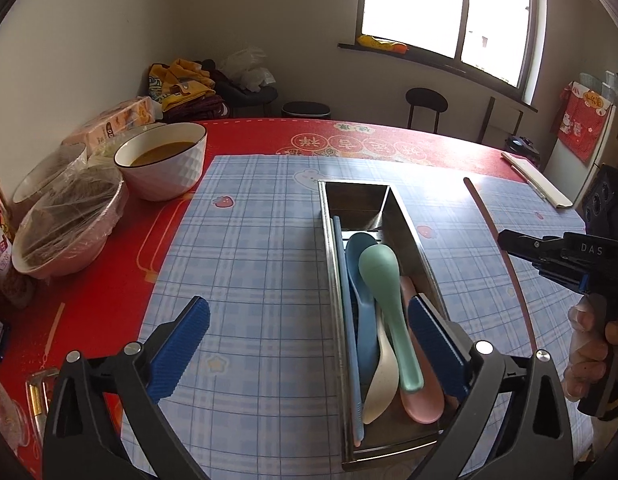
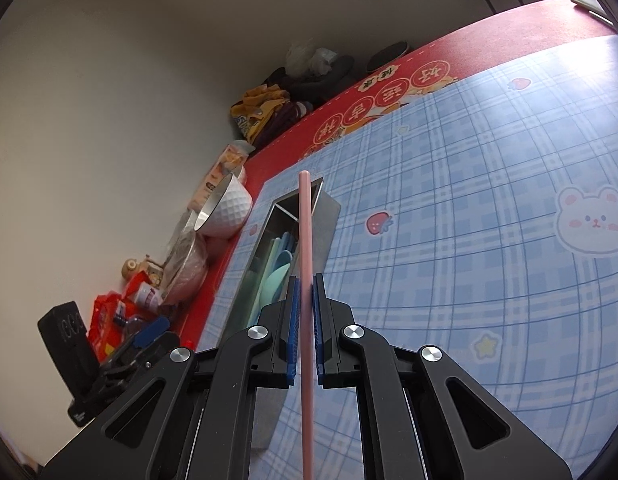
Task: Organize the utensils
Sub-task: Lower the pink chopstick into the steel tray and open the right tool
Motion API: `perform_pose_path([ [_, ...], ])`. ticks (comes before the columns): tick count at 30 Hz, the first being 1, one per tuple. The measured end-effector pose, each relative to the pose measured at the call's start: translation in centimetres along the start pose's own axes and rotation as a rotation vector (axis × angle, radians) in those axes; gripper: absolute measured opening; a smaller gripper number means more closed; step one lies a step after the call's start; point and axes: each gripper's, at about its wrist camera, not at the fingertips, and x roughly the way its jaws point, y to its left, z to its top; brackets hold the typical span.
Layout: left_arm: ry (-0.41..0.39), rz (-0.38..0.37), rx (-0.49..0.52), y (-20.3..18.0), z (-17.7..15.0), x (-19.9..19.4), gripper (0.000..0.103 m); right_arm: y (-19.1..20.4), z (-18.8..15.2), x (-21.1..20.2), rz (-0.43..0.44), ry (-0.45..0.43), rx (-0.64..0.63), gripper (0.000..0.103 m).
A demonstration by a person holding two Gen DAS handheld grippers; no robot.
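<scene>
Steel utensil box point(image 1: 409, 232) at centre frame already holds blue, green, white and pink spoons point(image 1: 383, 296), my left gripper point(image 1: 309, 344) hangs released over them, and my right gripper point(image 2: 305, 292) clenches a pink chopstick point(image 2: 305, 216), which I judge still to be stowed.

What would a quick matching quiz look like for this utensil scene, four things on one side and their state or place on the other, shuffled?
Things:
1. left gripper
2. right gripper
3. green spoon
4. white bowl

States or places:
A. lying in the metal box
B. standing on the red tablecloth, brown liquid inside
C. jaws wide open, nothing between them
D. shut on a pink chopstick

Pairs: 1-C, 2-D, 3-A, 4-B
</scene>
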Motion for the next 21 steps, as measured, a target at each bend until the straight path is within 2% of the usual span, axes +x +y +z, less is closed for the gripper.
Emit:
perform_pose_path([
  [10,-0.023,0.009,-0.036,3.2,-0.5,-1.1,0.097,5.1,0.2,6.8,-0.031,0.058,0.067,0.006],
  [21,-0.032,-0.018,-0.055,4.7,-1.2,-1.4,0.097,5.8,-1.4,11.1,-0.071,0.085,0.203,0.006],
])
